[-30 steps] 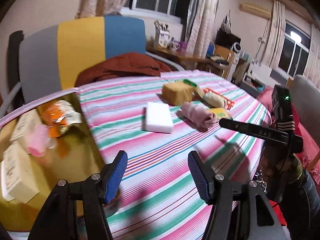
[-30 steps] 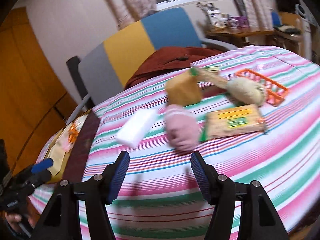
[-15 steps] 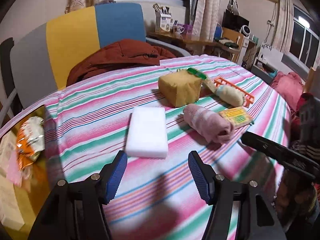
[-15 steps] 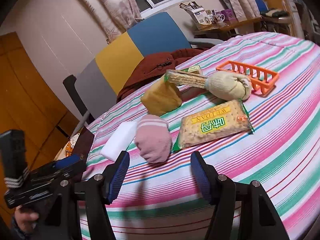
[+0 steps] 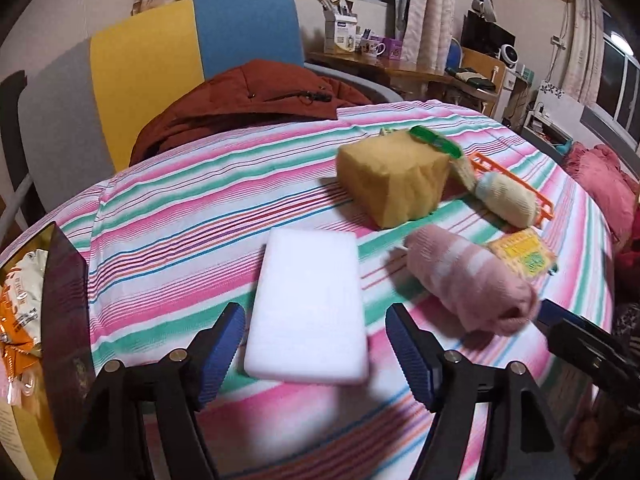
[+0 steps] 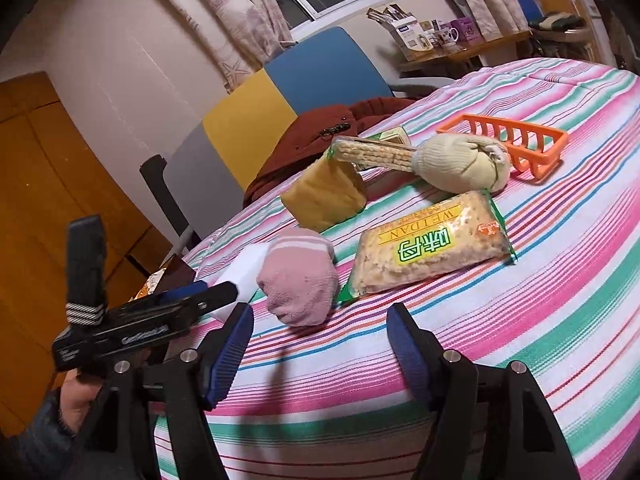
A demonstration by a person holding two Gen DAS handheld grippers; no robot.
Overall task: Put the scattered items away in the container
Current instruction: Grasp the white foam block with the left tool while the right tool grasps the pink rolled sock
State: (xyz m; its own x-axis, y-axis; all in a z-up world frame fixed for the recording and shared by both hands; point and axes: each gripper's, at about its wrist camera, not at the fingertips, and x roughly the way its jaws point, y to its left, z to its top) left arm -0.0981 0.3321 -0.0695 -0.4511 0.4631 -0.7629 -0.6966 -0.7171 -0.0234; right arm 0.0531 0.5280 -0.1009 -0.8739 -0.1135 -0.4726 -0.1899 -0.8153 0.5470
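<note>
A white sponge block (image 5: pixel 308 308) lies flat on the striped tablecloth (image 5: pixel 180 232). My left gripper (image 5: pixel 316 348) hangs over its near end with the jaws opening, one on each side, and the pads are clear of it. My right gripper (image 6: pixel 320 340) is also opening, with nothing between its fingers. A rolled pink sock (image 6: pixel 298 276) lies just ahead of it and a cracker packet (image 6: pixel 428 248) to the right. The container, a yellow box (image 5: pixel 24 432) with snack packets inside, shows at the left edge of the left wrist view.
Further back lie a yellow block (image 5: pixel 396 178), a cream sock ball (image 6: pixel 464 164), a biscuit sleeve (image 6: pixel 372 154) and an orange rack (image 6: pixel 508 144). A red jacket (image 5: pixel 248 100) drapes a chair behind the table. A hand (image 6: pixel 76 396) holds the left tool.
The left gripper swung away from the box to the white sponge, dropped lower, and its jaws widened. The right gripper dipped nearer the pink sock and opened a little.
</note>
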